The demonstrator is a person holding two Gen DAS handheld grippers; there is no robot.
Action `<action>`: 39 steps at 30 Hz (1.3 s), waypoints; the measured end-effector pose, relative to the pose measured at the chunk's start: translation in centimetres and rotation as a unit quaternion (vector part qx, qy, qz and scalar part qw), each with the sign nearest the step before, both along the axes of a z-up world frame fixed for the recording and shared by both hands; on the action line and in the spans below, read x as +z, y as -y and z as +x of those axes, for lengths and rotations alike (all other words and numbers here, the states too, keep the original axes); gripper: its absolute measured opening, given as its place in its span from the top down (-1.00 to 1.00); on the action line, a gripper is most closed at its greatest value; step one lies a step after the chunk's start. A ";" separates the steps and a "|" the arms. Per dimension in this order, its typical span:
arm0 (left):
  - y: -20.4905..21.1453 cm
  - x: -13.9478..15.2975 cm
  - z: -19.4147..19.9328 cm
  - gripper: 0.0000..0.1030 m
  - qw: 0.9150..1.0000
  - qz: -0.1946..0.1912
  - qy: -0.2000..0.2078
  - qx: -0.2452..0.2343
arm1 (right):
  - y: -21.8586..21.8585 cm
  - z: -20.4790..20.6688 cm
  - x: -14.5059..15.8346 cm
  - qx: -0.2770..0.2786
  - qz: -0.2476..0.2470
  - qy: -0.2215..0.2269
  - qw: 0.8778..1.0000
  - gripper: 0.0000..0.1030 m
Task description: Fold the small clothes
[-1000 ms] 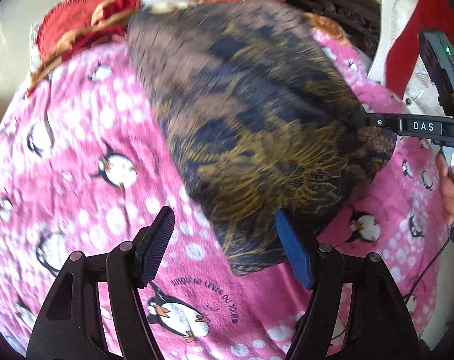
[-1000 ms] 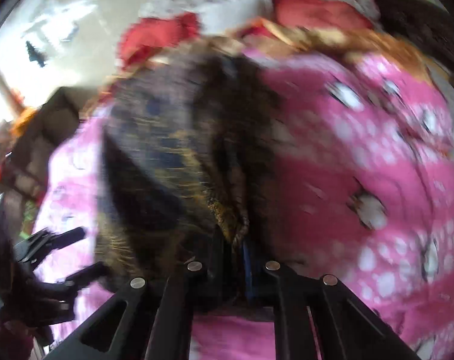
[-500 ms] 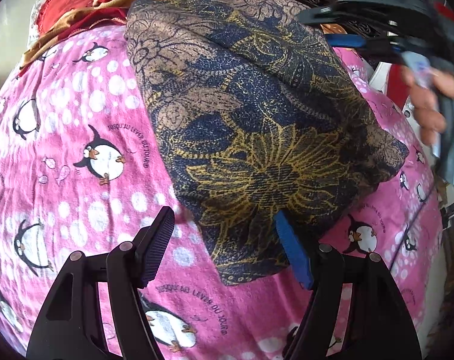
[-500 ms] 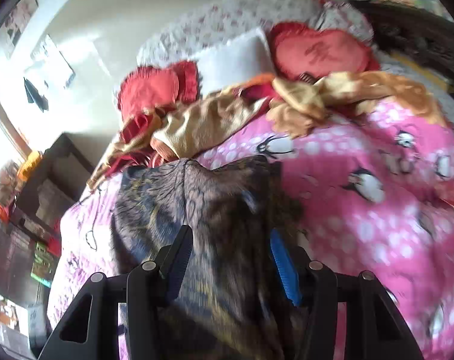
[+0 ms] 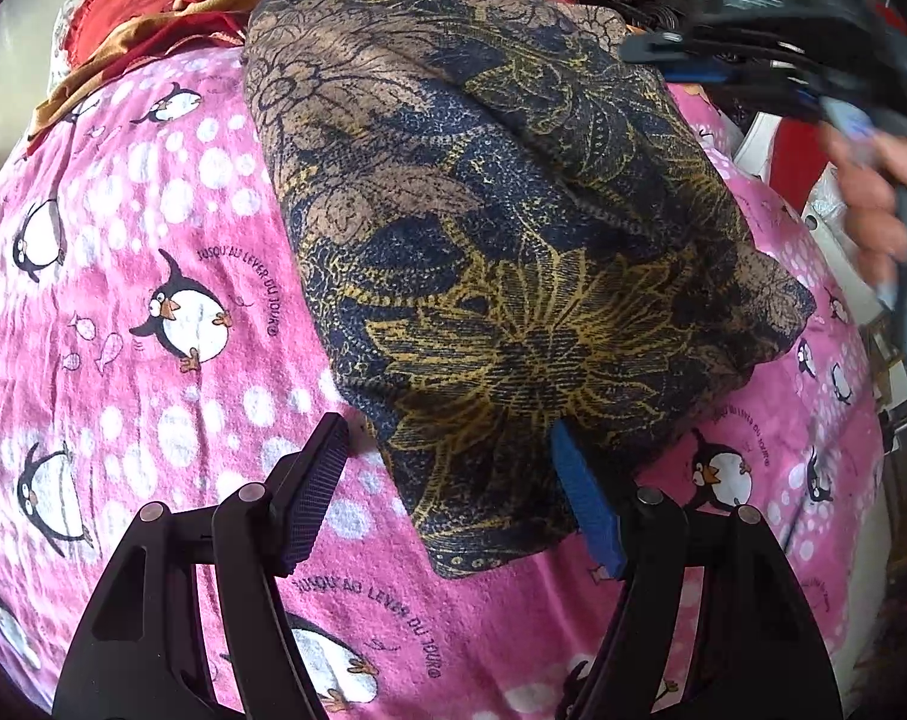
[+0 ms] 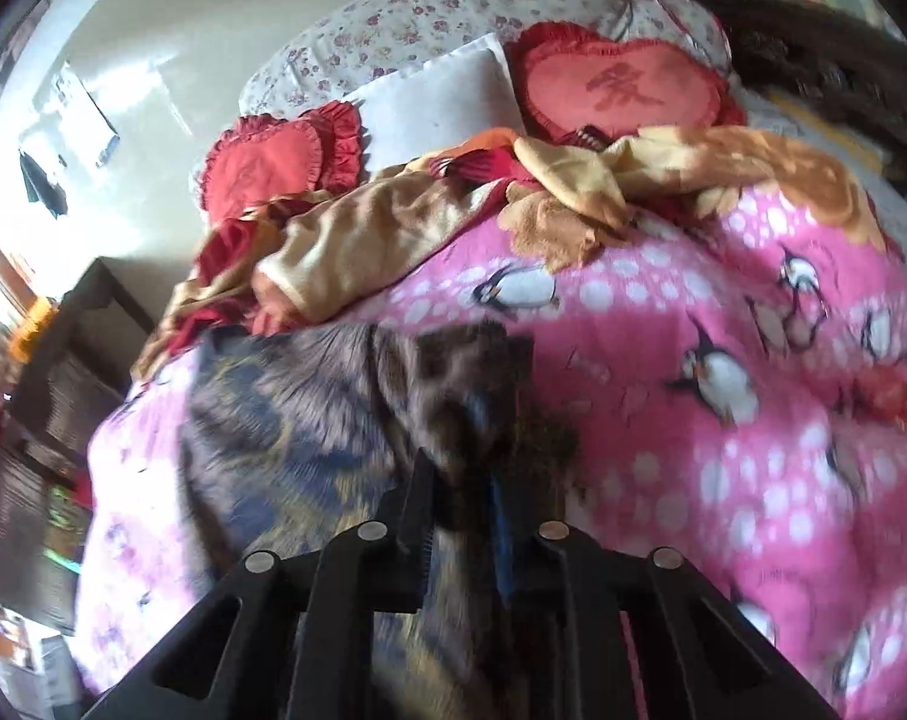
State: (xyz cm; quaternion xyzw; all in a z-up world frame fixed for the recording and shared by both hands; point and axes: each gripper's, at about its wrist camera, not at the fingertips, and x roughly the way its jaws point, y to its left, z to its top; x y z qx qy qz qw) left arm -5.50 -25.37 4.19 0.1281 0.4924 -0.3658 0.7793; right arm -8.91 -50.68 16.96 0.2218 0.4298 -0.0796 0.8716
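Note:
A dark blue, brown and yellow floral garment lies folded on a pink penguin blanket. My left gripper is open, its fingers either side of the garment's near corner, just above the blanket. My right gripper shows blurred at the garment's far right edge in the left wrist view. In the right wrist view the right gripper has its fingers nearly together with the garment's edge between them; the view is blurred.
Red heart cushions, a white pillow and a crumpled gold and red blanket lie at the bed's head. A dark carved headboard is at the right. Dark furniture stands left of the bed.
My right gripper let go of the garment's near side, swung up and back, opened, then closed on the garment's far edge. The left gripper stayed open and barely moved.

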 end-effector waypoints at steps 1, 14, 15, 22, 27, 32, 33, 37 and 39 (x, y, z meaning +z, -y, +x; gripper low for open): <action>0.0 0.0 0.1 -0.37 1.000 0.000 -0.001 0.001 | -0.7 -0.8 0.4 0.014 -0.003 -0.003 1.000 0.53; -0.3 -0.1 -1.4 -0.37 1.000 0.011 0.000 0.013 | -1.9 -5.4 -3.1 0.022 -0.065 -0.052 0.996 0.90; -0.3 0.1 -1.5 -0.37 1.000 0.013 0.004 0.015 | -1.9 -5.7 -3.0 0.021 -0.063 -0.050 0.997 0.90; -0.3 1.0 -2.4 -0.37 0.999 0.019 0.025 0.012 | -5.2 -9.3 -0.5 0.044 -0.063 -0.026 0.997 0.69; 0.2 1.3 -2.8 -0.37 0.999 0.023 0.031 0.015 | -7.8 -10.7 -1.7 0.081 -0.071 -0.031 0.994 0.50; 0.2 1.6 -3.0 -0.37 0.999 0.021 0.029 0.021 | -5.4 -11.4 -5.7 0.043 -0.080 -0.091 0.992 0.50; 0.1 1.6 -2.8 -0.37 0.999 0.021 0.028 0.022 | -5.0 -11.6 -5.7 0.038 -0.066 -0.087 0.993 0.50; -0.2 2.0 -2.0 -0.37 0.999 0.010 0.027 0.026 | -4.7 -11.8 -3.6 0.029 -0.067 -0.062 0.995 0.33; -0.2 2.3 -1.3 -0.37 0.999 -0.003 0.020 0.030 | -4.3 -11.7 -2.2 0.020 -0.063 -0.028 0.997 -0.16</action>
